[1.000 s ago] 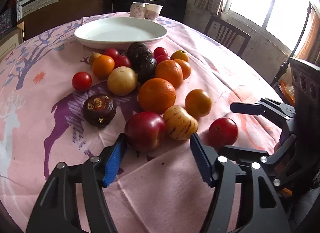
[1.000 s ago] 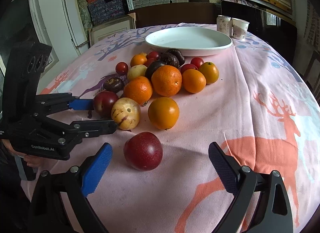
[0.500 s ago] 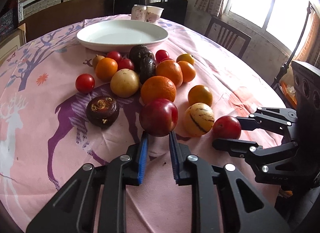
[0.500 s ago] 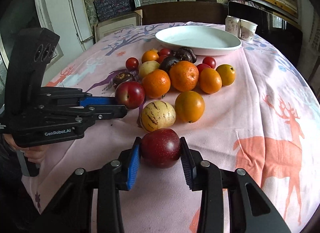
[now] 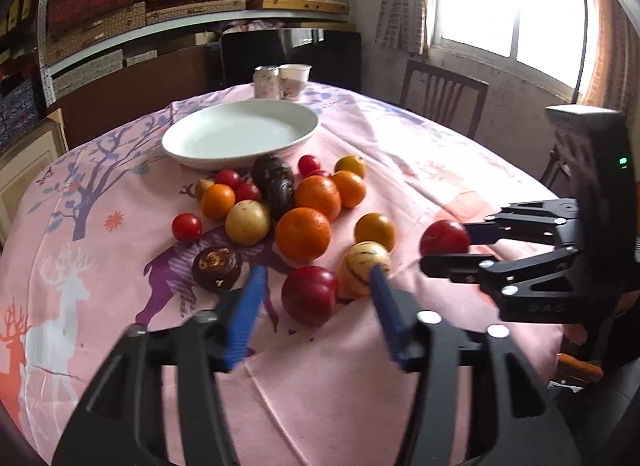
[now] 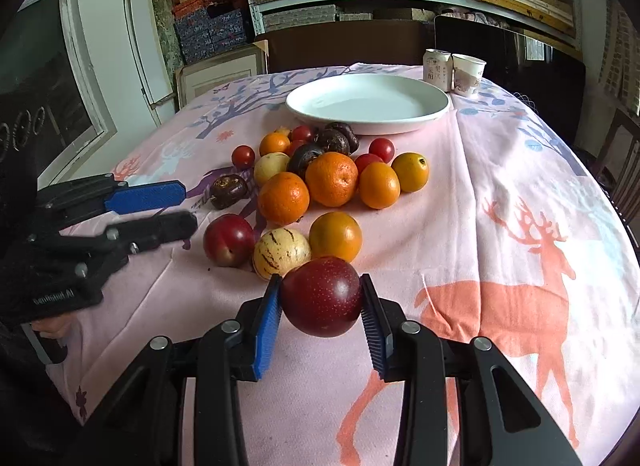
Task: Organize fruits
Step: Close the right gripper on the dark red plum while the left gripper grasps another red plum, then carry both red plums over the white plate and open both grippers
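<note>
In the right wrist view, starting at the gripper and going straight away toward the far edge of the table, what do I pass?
right hand-held gripper shut on the dark red plum → lone orange → big orange → dark purple fruit → white plate

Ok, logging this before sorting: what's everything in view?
plate: 1, white, far side
cups: 2, white, behind plate
tablecloth: 1, pink, deer print
oranges: 6, orange-yellow, central cluster
cherry tomatoes: 5, red, among cluster
dark fruits: 4, purple-brown, cluster
pale fruits: 2, yellowish, cluster's left
striped melon: 1, cream, near edge
loose plum: 1, red, beside melon
held plum: 1, dark red, in right gripper
left gripper: 1, black-blue, open, near loose plum
right gripper: 1, black-blue, shut on held plum
</note>
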`<act>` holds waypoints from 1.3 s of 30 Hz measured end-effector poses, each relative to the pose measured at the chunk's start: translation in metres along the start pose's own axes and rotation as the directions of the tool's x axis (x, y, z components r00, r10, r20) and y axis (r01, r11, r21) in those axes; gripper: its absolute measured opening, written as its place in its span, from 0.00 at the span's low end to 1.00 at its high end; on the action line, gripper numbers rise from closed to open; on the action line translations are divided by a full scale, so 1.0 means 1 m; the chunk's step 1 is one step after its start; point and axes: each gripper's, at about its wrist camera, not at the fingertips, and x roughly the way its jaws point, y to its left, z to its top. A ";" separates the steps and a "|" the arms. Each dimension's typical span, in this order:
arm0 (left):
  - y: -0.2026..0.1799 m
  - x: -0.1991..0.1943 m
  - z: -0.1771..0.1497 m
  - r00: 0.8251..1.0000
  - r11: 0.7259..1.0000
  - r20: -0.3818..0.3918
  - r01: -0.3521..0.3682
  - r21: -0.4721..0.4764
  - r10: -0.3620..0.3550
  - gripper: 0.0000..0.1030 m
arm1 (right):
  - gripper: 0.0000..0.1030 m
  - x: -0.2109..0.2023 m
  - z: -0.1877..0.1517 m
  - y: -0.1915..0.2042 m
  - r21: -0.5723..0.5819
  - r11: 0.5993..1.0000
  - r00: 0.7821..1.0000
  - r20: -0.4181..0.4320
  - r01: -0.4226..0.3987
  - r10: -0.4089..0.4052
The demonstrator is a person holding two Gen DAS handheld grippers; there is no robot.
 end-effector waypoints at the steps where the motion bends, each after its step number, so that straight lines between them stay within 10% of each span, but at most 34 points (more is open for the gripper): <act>1: 0.005 0.006 -0.002 1.000 1.000 -0.019 -0.018 -0.012 0.018 0.62 | 0.38 0.000 -0.001 0.000 -0.004 1.000 1.000 0.000 0.002 -0.002; 7: 0.025 0.023 -0.004 0.997 0.995 -0.060 0.039 -0.094 -0.044 0.62 | 0.39 0.007 -0.003 0.000 -0.008 1.000 1.000 -0.017 0.004 -0.004; 11: 0.017 0.051 -0.007 0.983 0.994 -0.161 0.079 -0.070 -0.089 0.36 | 0.39 0.005 -0.002 0.003 -0.022 1.000 1.000 0.004 -0.018 0.018; 17: 0.005 0.050 -0.008 0.983 0.998 -0.174 0.058 -0.034 -0.063 0.35 | 0.39 0.006 -0.002 0.004 -0.035 0.999 1.000 -0.012 -0.008 0.007; 21: 0.012 0.035 -0.008 0.988 0.997 -0.142 0.058 -0.049 -0.064 0.35 | 0.57 0.015 -0.005 0.004 0.009 0.998 0.997 -0.041 -0.064 0.064; 25: 0.024 0.012 -0.001 0.996 0.996 -0.083 0.032 -0.078 -0.039 0.35 | 0.36 0.021 -0.001 0.013 -0.024 1.000 1.000 -0.029 0.001 -0.002; 29: 0.033 -0.005 0.010 0.999 0.997 -0.038 -0.010 -0.078 0.007 0.35 | 0.36 0.011 0.009 0.014 -0.012 0.995 0.995 -0.033 -0.099 0.099; 36: 0.053 -0.004 0.050 0.987 0.986 0.022 -0.159 -0.058 0.161 0.35 | 0.36 -0.001 0.076 -0.008 -0.062 0.998 0.991 0.131 0.023 -0.015; 39: 0.049 0.019 0.077 0.913 0.915 0.090 -0.403 0.028 0.399 0.35 | 0.36 0.020 0.117 -0.025 -0.071 0.995 0.982 0.183 0.065 -0.051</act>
